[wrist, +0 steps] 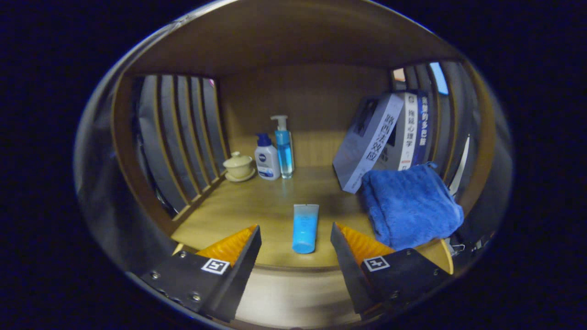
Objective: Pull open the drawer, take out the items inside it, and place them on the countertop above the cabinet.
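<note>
A blue tube (305, 228) is seen laid flat on the desk (238, 206), between the spread, empty gripper (296, 236) fingers, apparently just set down.

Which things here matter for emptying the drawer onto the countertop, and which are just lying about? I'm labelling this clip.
For the job:
- open hand-held gripper
- blue plastic tube lying between its fingers
- wooden countertop

Lying about:
- folded blue towel
- leaning books
- white pump bottle
- clear blue pump bottle
- cream lidded cup
</note>
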